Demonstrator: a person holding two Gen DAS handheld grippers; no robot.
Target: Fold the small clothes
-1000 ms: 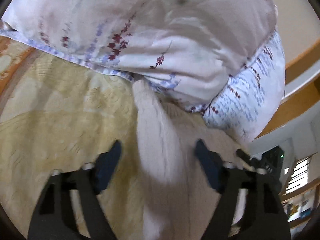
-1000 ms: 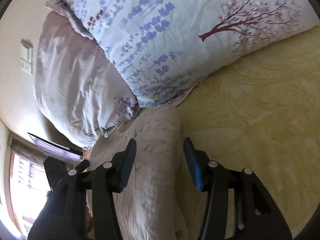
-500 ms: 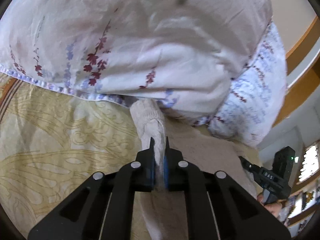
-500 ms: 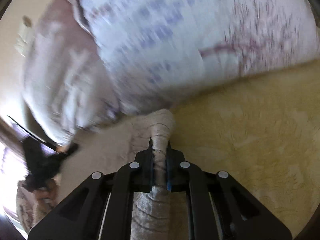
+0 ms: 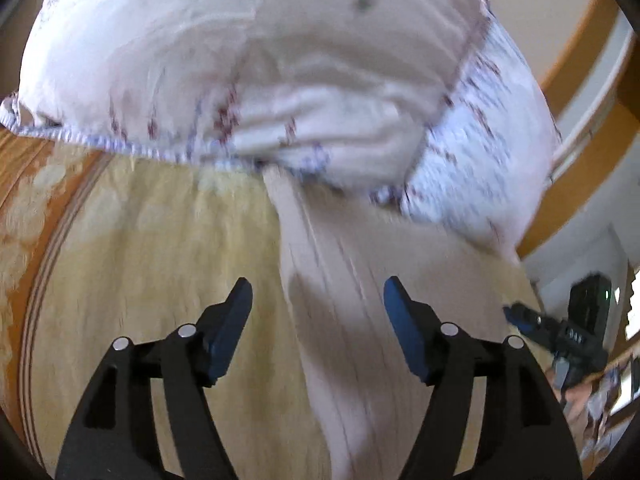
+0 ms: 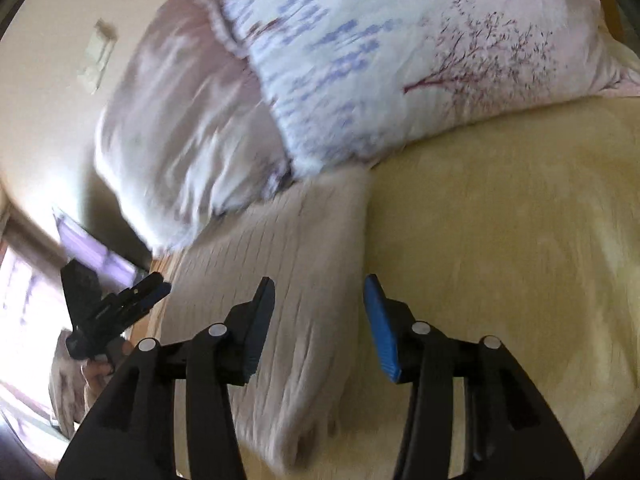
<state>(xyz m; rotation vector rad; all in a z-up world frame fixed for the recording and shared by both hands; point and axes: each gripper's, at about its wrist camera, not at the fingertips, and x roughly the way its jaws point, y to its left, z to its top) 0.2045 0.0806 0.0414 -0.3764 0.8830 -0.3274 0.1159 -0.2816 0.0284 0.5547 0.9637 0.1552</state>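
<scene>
Yellow bedspread [image 6: 500, 240]: beige garment [image 6: 296, 280] between parted tools [image 5: 318, 312] [image 6: 320, 304].

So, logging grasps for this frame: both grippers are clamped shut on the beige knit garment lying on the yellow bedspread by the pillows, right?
Not clamped. Both wrist views show the left gripper and right gripper open, jaws apart over the beige knit garment. It does lie on the yellow bedspread by the pillows.

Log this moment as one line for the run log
left gripper: open over knit garment | right gripper: open over garment's edge | garment: flat on yellow bedspread, far end against pillows
</scene>
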